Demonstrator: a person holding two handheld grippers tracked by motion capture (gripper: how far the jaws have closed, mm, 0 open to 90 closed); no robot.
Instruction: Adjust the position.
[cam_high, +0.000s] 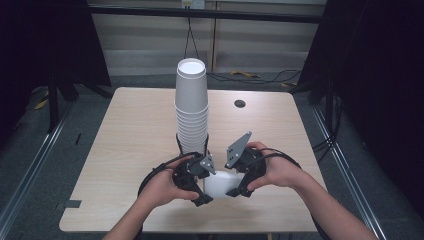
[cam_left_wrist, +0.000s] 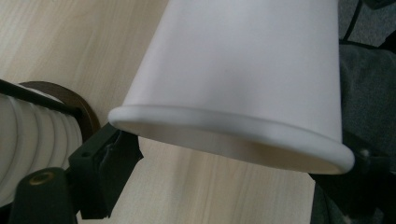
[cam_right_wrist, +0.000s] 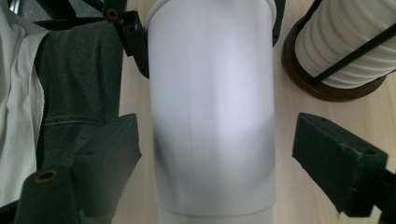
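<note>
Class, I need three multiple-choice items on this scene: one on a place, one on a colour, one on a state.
1. Where does the stack of cups stand on the table?
A. Behind the grippers, near the middle
B. At the front left corner
C. On the floor

2. What colour is the single cup between the grippers?
A. Red
B. White
C. Blue

3. How do the jaws of the right gripper stand?
A. Shut on the stack
B. Shut with nothing between
C. Open, one either side of the single cup

Answers: 1 A, the high view shows it beyond both hands; 2 B, it is white in every view; 3 C, the right gripper view shows gaps beside the cup.
</note>
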